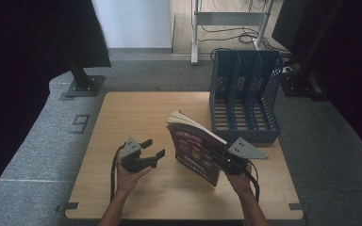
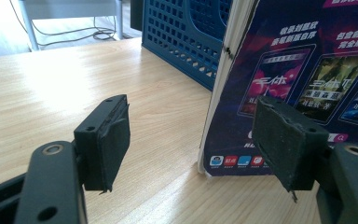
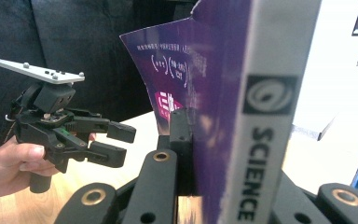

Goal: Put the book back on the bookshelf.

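One book [image 1: 195,148] stood on its lower edge near the middle of the bench [image 1: 122,117], tilted, its purple cover turned toward the person's left and its pale page block showing along the top. The right tongs [image 1: 217,155] pinched it at the spine side, jaws pressed against both covers; in the right gripper view the white spine strip [image 3: 265,116] with the word SCIENCE rose straight up between the two black jaws. The book's bottom corner rested on the wood, as the left gripper view showed [image 2: 205,170].

Beside it, on the person's left, the left tongs [image 1: 152,148] were spread wide and held nothing, pointing toward the cover but apart from it. In the left gripper view one pad [image 2: 114,140] stood over bare wood and the other [image 2: 284,140] lay in front of the cover; whether that pad touched the cover could not be told.

Behind the book and to its right stood a blue file rack [image 1: 245,94] at the far right corner of the bench, its slots open toward the person, its front lip close to the book's top edge. The bench's left half and near edge lay bare wood, leaving open room around the left hand [image 1: 129,176]. Grey carpet [image 1: 33,141] surrounded the bench.
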The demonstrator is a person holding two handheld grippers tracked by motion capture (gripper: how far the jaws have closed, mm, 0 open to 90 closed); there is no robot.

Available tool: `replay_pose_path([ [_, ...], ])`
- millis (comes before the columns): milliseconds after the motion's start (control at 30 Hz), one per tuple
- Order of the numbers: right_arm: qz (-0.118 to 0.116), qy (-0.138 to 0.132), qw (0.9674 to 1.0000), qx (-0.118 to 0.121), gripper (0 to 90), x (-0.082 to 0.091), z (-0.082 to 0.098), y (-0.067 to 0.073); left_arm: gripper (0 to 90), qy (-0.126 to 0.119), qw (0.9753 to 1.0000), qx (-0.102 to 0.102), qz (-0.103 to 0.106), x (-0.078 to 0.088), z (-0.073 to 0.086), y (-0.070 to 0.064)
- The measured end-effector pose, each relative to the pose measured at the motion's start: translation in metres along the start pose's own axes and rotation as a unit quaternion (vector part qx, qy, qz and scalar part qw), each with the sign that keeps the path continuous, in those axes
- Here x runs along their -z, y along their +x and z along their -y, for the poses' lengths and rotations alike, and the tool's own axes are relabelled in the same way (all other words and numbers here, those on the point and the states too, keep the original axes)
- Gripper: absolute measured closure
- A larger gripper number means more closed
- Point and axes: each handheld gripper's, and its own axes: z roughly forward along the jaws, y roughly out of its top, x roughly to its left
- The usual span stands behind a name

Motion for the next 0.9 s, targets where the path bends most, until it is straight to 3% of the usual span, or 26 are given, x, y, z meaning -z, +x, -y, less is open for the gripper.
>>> replay_pose_path([
  [900,0.03,-0.02,0.9993,0.004,81.8,0.006,-0.021,-0.009,28.6,0.003,0.9999,0.01,-0.004,0.001,0.001,0.004],
])
